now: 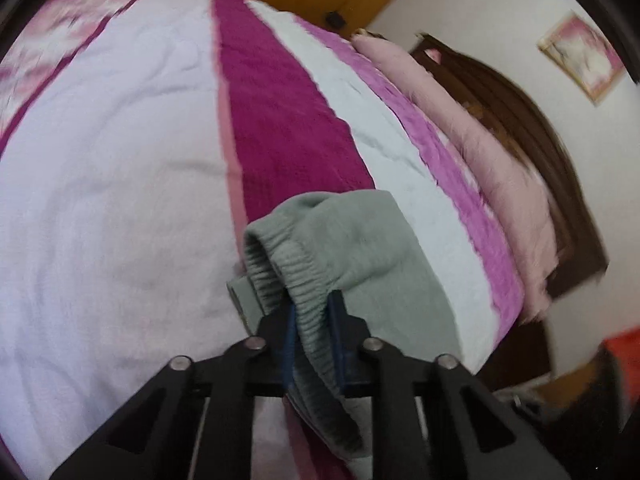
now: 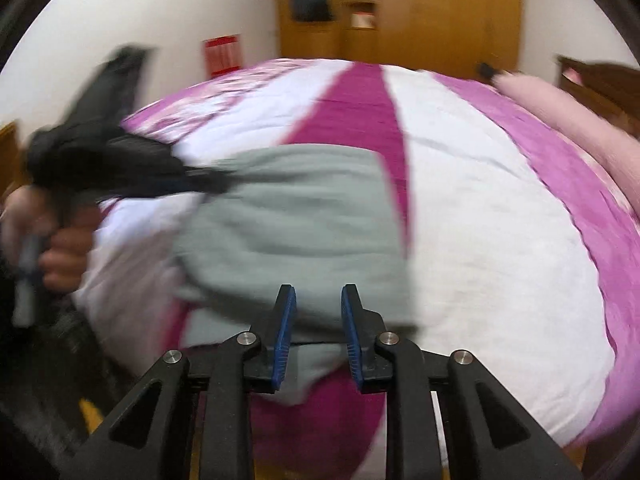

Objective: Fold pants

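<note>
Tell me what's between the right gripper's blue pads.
Nothing is pinched: the right gripper stands open, and the right wrist view shows only the folded grey fleece pants lying beneath the gap.

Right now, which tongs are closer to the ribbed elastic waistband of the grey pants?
Left. The left tongs are clamped on the ribbed elastic waistband of the grey pants. The right tongs stand open over another edge of the pants, gripping nothing.

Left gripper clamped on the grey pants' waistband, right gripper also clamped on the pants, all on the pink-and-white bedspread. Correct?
Not quite. The right gripper is open, nothing pinched between its pads, as the right wrist view shows; it only hovers over the grey pants. The left gripper is clamped on the waistband, over the pink-and-white bedspread.
</note>
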A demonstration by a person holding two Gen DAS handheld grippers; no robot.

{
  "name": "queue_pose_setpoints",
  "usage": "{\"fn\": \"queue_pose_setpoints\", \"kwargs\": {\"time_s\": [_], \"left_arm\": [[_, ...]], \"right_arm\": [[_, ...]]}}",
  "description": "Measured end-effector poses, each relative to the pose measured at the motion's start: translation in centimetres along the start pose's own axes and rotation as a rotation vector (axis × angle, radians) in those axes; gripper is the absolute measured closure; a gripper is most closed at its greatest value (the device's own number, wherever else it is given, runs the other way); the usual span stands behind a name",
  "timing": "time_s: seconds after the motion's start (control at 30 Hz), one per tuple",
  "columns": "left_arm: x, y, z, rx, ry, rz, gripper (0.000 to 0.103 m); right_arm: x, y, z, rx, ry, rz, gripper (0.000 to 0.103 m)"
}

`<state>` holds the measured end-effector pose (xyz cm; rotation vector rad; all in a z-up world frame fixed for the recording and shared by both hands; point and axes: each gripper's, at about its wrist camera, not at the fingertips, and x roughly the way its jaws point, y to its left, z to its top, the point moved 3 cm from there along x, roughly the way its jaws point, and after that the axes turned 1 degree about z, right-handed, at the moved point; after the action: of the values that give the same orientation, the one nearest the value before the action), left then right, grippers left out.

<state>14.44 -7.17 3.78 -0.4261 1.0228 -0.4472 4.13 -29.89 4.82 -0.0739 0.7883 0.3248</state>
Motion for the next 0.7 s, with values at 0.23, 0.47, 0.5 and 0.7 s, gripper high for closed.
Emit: {"fn": "queue_pose_setpoints", "kwargs": {"time_s": [0.23,0.47,0.5,0.7], "left_arm": [[-0.4,0.4,-1.1,0.039,-0.031,0.073,0.061],[-0.2,0.6,-3.8,-0.083,0.111,-0.094,0.052],[0.0,0.6,-4.2,-0.096,0.112,-0.097,0.052],[-1.1,1.2,-5.6,-0.202,0.156,-0.202,0.089]], "right_arm": [[-0.4,-1.7,-0.2,0.114,-0.011,0.129,0.077],[-2.5,-7.4,2.5,0.396,-0.25,0.101,0.035],[-1.4,-7.8,2.3,0.435,-0.21,0.111,0.035],[4.6,-7.8,1.7,0.433,-0.009,0.181,0.035]]}}
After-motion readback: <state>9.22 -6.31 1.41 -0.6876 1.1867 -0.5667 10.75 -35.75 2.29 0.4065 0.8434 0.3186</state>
